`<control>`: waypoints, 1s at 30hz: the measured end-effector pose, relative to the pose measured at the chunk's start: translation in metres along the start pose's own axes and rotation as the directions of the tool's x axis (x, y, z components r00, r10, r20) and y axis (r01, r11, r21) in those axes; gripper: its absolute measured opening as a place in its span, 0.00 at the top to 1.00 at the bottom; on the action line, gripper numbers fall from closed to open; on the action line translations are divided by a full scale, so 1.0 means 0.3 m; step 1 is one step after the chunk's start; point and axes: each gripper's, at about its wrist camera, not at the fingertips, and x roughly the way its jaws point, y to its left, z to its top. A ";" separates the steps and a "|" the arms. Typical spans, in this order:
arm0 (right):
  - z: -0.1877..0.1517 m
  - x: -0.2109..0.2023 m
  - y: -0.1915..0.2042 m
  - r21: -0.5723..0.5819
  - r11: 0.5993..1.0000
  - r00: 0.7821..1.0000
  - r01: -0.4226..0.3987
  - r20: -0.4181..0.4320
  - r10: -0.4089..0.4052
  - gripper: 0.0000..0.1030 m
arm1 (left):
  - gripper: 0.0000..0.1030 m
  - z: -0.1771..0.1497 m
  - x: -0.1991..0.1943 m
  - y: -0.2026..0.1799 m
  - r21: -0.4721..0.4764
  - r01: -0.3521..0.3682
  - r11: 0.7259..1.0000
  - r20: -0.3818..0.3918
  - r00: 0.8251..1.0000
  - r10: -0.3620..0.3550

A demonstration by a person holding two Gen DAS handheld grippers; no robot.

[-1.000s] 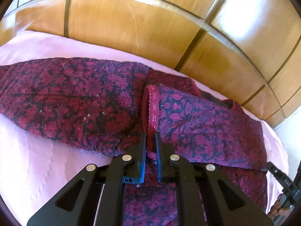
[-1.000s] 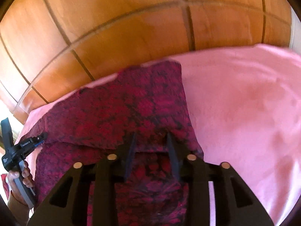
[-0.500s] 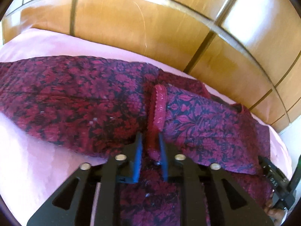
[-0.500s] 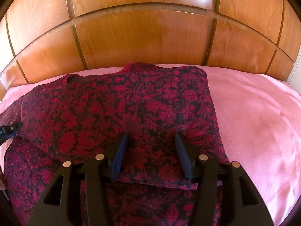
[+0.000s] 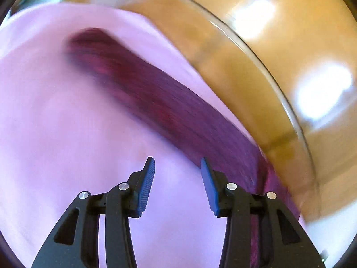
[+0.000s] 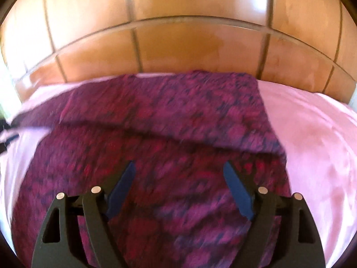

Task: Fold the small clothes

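Note:
A dark red floral garment [image 6: 169, 147] lies on the pink sheet [image 6: 316, 147], with one part folded over the far half. In the blurred left wrist view it [image 5: 156, 102] runs as a long strip from upper left to lower right. My left gripper [image 5: 177, 167] is open and empty above bare pink sheet [image 5: 67, 134], just left of the garment's edge. My right gripper [image 6: 179, 167] is open and empty above the near part of the garment.
A wooden panelled headboard [image 6: 178, 44] stands right behind the bed and curves across the left wrist view [image 5: 279, 67] too. Pink sheet lies to the right of the garment. Both views are motion-blurred.
My left gripper has let go of the garment's red trimmed edge, opened, and swung left over the sheet. My right gripper has opened wider and drawn back from the fold.

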 end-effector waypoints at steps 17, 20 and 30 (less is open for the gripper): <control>-0.050 0.068 0.017 0.019 1.000 0.996 -0.012 -0.090 0.013 0.02 | 0.60 0.337 0.056 0.286 -0.296 -0.103 0.950 0.030 0.993 0.117; -0.047 0.069 0.020 0.014 1.000 0.997 -0.006 -0.080 0.007 0.02 | 0.85 0.348 0.068 0.236 -0.273 -0.105 0.956 0.038 0.992 0.119; -0.055 0.066 0.030 0.013 1.000 0.997 0.012 -0.075 -0.011 0.02 | 0.89 0.147 -0.048 -0.281 0.173 0.134 0.976 0.061 0.987 -0.146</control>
